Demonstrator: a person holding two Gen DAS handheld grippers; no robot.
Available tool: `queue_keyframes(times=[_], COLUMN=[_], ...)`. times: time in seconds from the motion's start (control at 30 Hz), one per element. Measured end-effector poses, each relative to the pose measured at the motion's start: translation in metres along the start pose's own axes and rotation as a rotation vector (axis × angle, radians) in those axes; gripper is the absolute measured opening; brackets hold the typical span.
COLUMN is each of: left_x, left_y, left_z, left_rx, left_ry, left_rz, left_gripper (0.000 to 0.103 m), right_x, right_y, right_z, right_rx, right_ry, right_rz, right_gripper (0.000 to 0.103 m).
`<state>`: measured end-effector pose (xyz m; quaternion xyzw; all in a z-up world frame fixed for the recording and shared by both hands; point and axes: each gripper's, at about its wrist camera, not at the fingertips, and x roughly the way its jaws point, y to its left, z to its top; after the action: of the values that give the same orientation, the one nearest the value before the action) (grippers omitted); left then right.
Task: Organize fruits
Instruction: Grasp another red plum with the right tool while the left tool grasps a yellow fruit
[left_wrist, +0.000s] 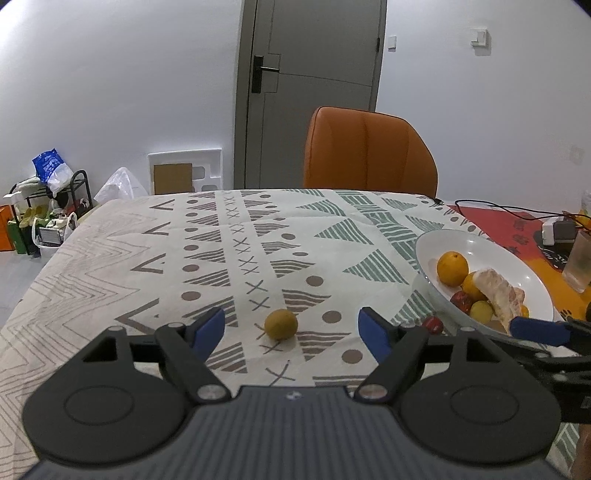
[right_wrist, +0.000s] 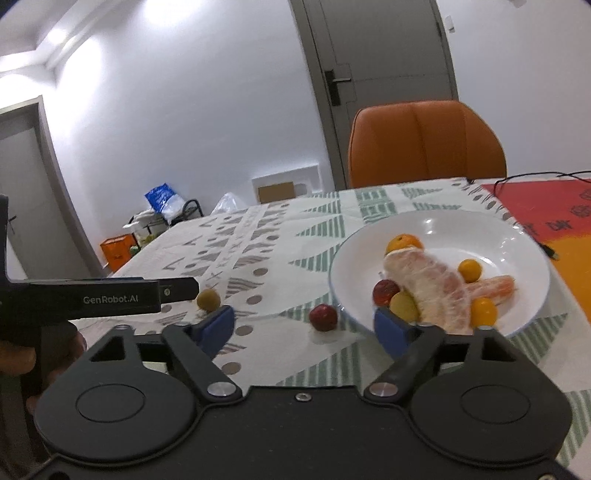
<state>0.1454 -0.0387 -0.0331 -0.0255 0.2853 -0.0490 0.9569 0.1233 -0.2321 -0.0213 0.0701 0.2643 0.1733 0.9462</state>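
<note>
Notably, left gripper (left_wrist: 291, 328): fingers spread wide, empty, around the yellow-green fruit (left_wrist: 281, 324).
Right gripper (right_wrist: 304, 326): fingers wide, empty.
Red fruit (right_wrist: 323, 317): lay just beside the white bowl (right_wrist: 517, 236).
Bowl contents: oranges, pomelo pieces.

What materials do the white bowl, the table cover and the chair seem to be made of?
White bowl: probably glazed ceramic, as it is glossy with bright light spots.
Table cover: woven fabric, matte, with fold creases and a printed pattern.
Chair: orange leather or imitation leather, smooth with a soft sheen and stitched seams.
</note>
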Motion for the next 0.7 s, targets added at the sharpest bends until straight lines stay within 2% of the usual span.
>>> queue_keyframes(times=[0.1,0.23,0.4,0.47,0.6,0.7], left_x=[0.0,0.001,0.0,0.0,0.0,0.001], left_y=[0.003,0.01,0.019,0.023,0.031,0.036], left_z=[-0.002,-0.005,-0.008,-0.009,-0.011,-0.014], left_rx=[-0.007,-0.017,-0.029,-0.036,-0.051,-0.06], left_ry=[0.003,0.011,0.016,0.015,0.018,0.022], left_rz=[0.004,0.012,0.016,0.016,0.013,0.01], left_gripper=[0.078,0.078,0.078,0.078,0.078,0.078], right_x=[0.009,0.018,0.033,0.039,0.049,0.055], right_y=[0.005,0.012,0.023,0.026,0.029,0.031], right_z=[-0.001,-0.005,-0.007,-0.007,-0.007,-0.007], right_rx=[-0.001,0.002,-0.007,-0.01,-0.002,-0.006], right_ry=[0.028,0.049,0.064,0.068,0.069,0.063], right_rz=[-0.002,-0.015,-0.091,-0.118,-0.17,-0.213], right_gripper=[0.063,0.062,0.062,0.059,0.048,0.045])
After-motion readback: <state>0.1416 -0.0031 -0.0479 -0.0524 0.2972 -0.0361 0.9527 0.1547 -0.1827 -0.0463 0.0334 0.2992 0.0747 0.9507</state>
